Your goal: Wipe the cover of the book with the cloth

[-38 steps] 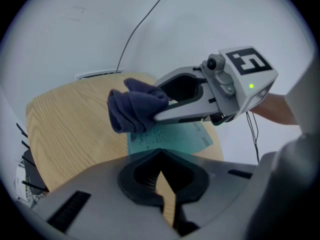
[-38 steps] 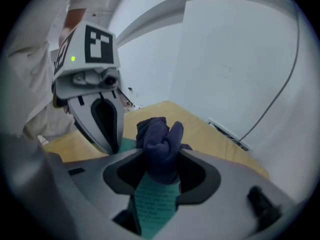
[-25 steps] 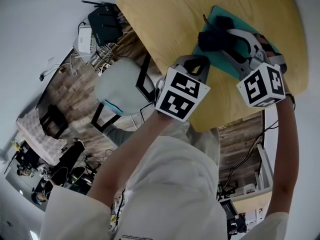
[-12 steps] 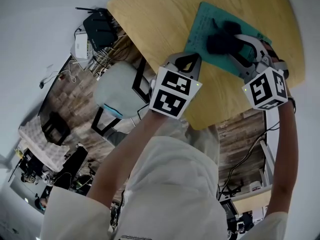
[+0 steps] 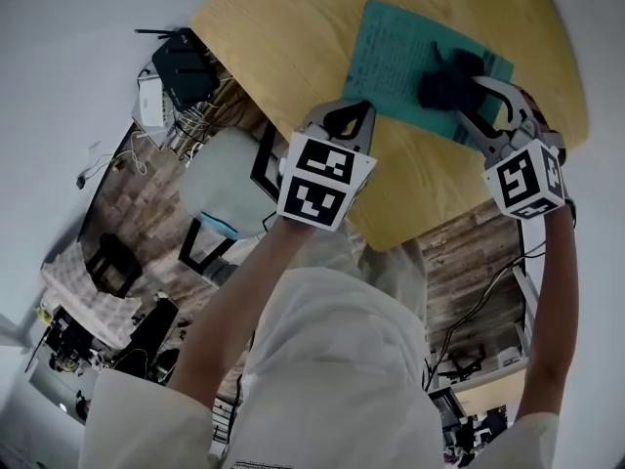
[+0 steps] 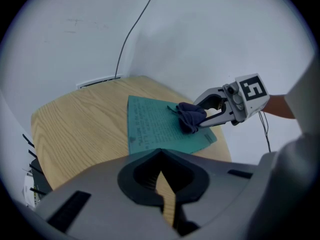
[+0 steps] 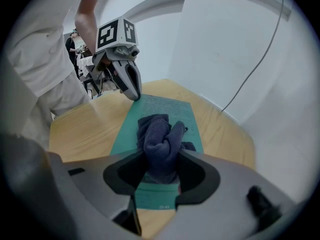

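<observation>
Gripping dark blue crumpled cloth (image 7: 159, 139) tight in right gripper (image 7: 159, 171), pressing it onto thin teal book (image 7: 167, 109) on round light wooden table (image 5: 283, 37), for wiping. Resting left gripper (image 7: 135, 95), closed and empty, at book's corner, probably to steady it.

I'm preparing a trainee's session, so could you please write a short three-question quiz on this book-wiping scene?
1. True or false: the right gripper is shut on the dark blue cloth.
2. On the round wooden table, the cloth rests on: A) the teal book B) bare wood C) a plate.
3. Fill in: the left gripper has its jaws ____ and holds nothing.
Key: 1 true; 2 A; 3 together.
</observation>
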The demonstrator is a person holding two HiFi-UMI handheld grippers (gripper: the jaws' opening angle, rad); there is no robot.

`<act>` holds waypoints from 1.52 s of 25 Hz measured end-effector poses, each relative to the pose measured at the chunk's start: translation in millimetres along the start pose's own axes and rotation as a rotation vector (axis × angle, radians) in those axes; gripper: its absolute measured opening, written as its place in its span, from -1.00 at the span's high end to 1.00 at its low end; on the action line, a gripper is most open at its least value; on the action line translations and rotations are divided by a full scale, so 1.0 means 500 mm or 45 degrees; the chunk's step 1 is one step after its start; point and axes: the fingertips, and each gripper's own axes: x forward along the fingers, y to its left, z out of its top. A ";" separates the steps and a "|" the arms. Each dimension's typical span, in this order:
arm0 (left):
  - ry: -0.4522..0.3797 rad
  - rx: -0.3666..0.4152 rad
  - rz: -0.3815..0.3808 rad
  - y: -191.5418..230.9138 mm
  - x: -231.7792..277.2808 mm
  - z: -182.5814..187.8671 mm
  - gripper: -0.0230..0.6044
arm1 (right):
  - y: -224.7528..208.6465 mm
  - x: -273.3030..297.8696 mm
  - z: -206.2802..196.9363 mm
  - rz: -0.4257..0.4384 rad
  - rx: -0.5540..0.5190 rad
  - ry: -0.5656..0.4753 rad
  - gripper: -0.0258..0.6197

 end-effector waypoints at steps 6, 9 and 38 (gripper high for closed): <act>0.000 0.005 0.009 0.001 -0.001 -0.001 0.90 | 0.008 -0.032 -0.055 -0.025 0.062 0.038 0.35; 0.000 0.005 0.015 0.000 -0.001 0.000 0.90 | 0.007 -0.045 -0.073 -0.039 0.081 0.049 0.35; 0.007 0.025 0.018 0.003 0.000 0.003 0.90 | 0.003 -0.112 0.015 -0.250 0.298 -0.007 0.35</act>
